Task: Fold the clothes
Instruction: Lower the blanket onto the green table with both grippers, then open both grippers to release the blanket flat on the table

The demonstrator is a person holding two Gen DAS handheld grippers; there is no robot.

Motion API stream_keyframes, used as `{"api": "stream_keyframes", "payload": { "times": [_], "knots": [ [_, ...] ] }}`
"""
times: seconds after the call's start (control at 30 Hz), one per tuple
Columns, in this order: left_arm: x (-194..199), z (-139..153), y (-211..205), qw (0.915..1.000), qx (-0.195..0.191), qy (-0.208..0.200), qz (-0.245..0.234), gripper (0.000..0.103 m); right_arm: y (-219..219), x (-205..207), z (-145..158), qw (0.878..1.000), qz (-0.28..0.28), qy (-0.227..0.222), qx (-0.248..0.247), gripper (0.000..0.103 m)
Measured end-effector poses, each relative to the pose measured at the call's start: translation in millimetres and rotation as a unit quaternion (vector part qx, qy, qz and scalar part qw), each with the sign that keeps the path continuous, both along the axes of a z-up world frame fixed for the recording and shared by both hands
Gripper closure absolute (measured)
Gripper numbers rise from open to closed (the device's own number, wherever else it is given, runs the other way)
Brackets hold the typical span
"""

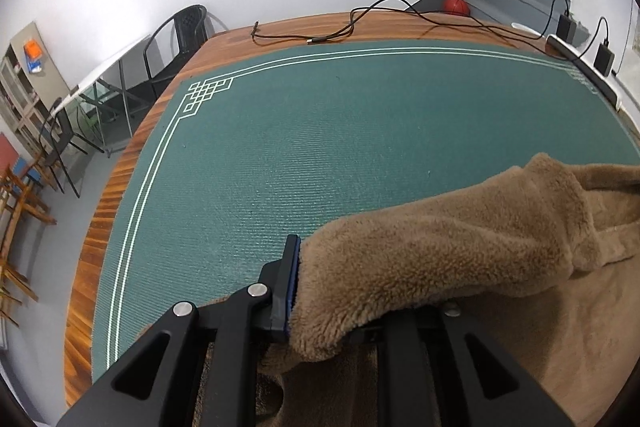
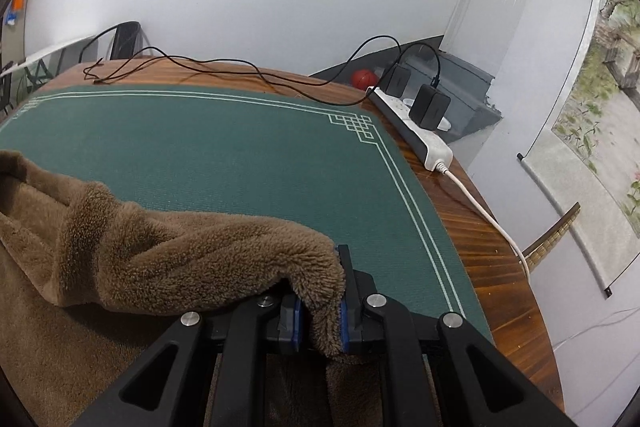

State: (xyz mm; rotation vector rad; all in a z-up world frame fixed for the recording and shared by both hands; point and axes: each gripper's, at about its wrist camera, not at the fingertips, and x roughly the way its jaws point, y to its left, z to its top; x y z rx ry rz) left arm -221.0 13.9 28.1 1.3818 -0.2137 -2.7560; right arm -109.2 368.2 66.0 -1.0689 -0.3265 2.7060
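A brown fleece garment [image 1: 440,251] lies on the green mat [image 1: 300,147], bunched into a thick fold that runs off to the right. My left gripper [image 1: 340,291] is shut on the fold's left end; only its left finger [image 1: 288,283] shows, the other is buried in fleece. In the right wrist view the same garment [image 2: 180,259] stretches in from the left. There my right gripper [image 2: 320,311] is shut on the fold's right end, fleece pinched between both blue pads. More brown fabric lies flat beneath both grippers.
The mat covers a wooden table [image 1: 120,179]. Thin black cables [image 1: 360,23] trail along the far edge. A white power strip [image 2: 416,131] with black chargers sits at the right edge, its white cord running along the wood. Chairs [image 1: 180,43] stand beyond the table's left side.
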Motion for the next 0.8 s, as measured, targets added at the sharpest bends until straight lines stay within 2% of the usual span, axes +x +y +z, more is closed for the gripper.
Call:
{"api": "stream_keyframes", "payload": {
  "times": [0.1,0.17,0.23,0.27,0.3,0.37,0.43,0.5,0.57,0.67,0.8],
  "knots": [
    [1,-1,3,0.9999,-0.012,0.002,0.001,0.08,2,-3,-4,1.0,-0.004,-0.014,-0.004,0.087],
    [1,-3,4,0.9998,-0.019,0.004,0.001,0.074,0,-2,-5,1.0,-0.006,-0.016,-0.007,0.087],
    [2,-6,3,0.9996,-0.026,0.006,0.008,0.056,-2,-2,-7,1.0,-0.007,-0.018,-0.005,0.085],
    [2,-7,2,0.9995,-0.03,0.007,0.011,0.053,-3,-2,-7,1.0,-0.006,-0.017,0.0,0.077],
    [2,-8,1,0.9993,-0.033,0.008,0.016,0.046,-5,-2,-7,1.0,-0.006,-0.017,0.005,0.056],
    [1,-8,-3,0.9991,-0.033,0.011,0.024,0.038,-8,-1,-8,1.0,-0.005,-0.016,0.015,0.02],
    [1,-9,-6,0.999,-0.03,0.009,0.031,0.028,-11,-1,-8,1.0,-0.005,-0.015,0.025,0.02],
    [1,-9,-9,0.9991,-0.025,0.006,0.035,0.024,-14,-1,-9,0.999,-0.004,-0.015,0.036,0.02],
    [3,-7,-13,0.9993,-0.014,0.0,0.034,0.024,-20,-2,-12,0.998,0.0,-0.023,0.051,0.02],
    [11,0,-17,0.9997,0.002,-0.005,0.024,0.023,-22,-2,-15,0.998,0.021,-0.046,0.042,0.02],
    [20,19,-19,0.9998,-0.01,0.01,0.017,0.023,-21,11,-4,0.997,0.039,-0.066,0.027,0.02]
  ]
}}
